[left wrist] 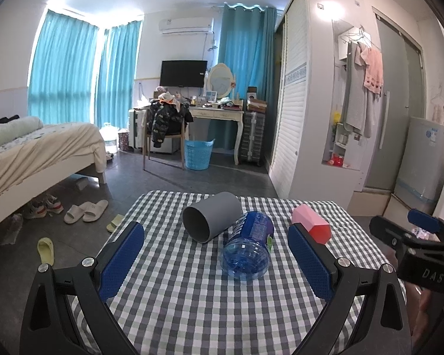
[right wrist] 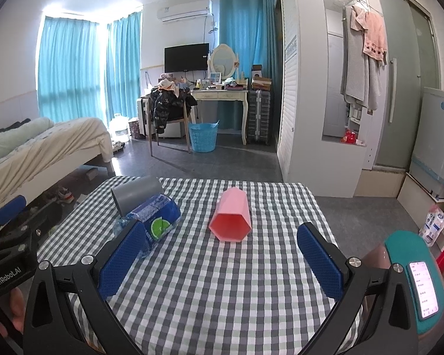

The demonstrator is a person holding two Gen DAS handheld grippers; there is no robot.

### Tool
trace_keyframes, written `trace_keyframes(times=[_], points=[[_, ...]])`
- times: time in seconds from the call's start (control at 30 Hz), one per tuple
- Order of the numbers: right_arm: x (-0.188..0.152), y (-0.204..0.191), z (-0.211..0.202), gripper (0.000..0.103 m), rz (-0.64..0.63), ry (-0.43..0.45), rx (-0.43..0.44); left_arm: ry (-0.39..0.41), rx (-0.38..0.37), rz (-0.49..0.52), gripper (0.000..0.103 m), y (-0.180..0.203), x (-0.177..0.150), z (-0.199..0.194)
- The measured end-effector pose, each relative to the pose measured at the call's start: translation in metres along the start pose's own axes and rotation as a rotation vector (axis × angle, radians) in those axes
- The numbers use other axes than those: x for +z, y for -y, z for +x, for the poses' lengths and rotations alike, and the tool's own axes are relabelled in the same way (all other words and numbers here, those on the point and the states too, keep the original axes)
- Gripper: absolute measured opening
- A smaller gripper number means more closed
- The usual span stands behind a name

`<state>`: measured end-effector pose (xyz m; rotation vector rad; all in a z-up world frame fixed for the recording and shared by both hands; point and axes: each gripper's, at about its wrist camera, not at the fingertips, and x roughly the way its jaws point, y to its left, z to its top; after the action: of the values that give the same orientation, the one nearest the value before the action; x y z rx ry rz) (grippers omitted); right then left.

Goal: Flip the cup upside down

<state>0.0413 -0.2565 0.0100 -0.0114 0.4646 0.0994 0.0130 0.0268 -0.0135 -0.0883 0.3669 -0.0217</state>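
2 cups: a grey cylindrical cup (left wrist: 211,217) and a pink faceted plastic cup (right wrist: 231,218) both lie on their sides on the checked tablecloth (right wrist: 222,290); which one the task means cannot be told.
Position: grey cup at centre of the left wrist view, touching a blue plastic water bottle (left wrist: 248,245) that also lies flat; pink cup at centre of the right wrist view, well apart from both.
Left gripper (left wrist: 216,260): jaws wide, holding nothing, short of the grey cup.
Right gripper (right wrist: 220,261): jaws wide, empty, pink cup ahead between its fingers' line.
Progress: nothing flipped; approach, grasp, turn and placing mouth-down all appear left.
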Motion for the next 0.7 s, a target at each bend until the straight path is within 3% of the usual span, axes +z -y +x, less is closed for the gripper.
trace_keyframes(times=[0.2, 0.4, 0.7], points=[[0.012, -0.01, 0.018, 0.103, -0.02, -0.03, -0.025, -0.026, -0.011, 0.035, 0.101, -0.024, 0.015, 0.027], [0.023, -0.017, 0.048, 0.103, -0.039, -0.069, -0.051, -0.105, -0.012, 0.101, 0.101, -0.041, 0.029, 0.083], [0.041, -0.021, 0.101, 0.103, -0.059, -0.123, -0.077, -0.226, -0.116, 0.209, 0.1, -0.04, 0.021, 0.175]])
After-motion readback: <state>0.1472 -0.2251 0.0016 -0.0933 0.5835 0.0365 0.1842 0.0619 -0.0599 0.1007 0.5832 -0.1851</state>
